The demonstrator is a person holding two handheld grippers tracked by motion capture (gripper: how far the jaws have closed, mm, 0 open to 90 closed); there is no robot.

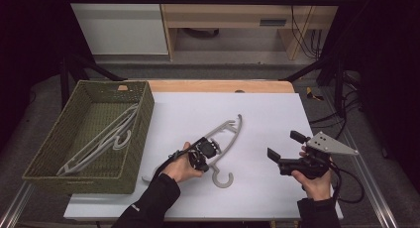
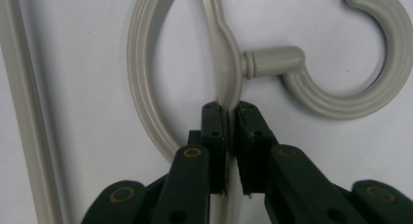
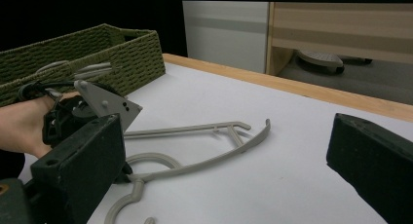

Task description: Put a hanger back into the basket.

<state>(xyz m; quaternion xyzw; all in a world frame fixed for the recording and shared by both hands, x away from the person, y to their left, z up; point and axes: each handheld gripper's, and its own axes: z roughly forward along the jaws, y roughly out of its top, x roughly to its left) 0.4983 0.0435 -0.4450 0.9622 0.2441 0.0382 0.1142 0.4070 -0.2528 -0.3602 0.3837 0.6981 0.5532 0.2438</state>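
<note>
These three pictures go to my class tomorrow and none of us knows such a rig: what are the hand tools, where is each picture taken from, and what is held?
A person holds a two-jawed claw in each hand. The high view looks down on the table. The other two come from cameras riding on each claw. On the table lie a grey plastic hanger and a green woven basket with more hangers inside. The left claw is shut on the hanger's thin bar, next to its hook. The right claw hangs open above the table, holding nothing.

No legible text, label, brand, number or sign in any view; nothing readable on hanger (image 2: 229, 63), basket (image 1: 74, 176) or tabletop (image 1: 267, 114).
</note>
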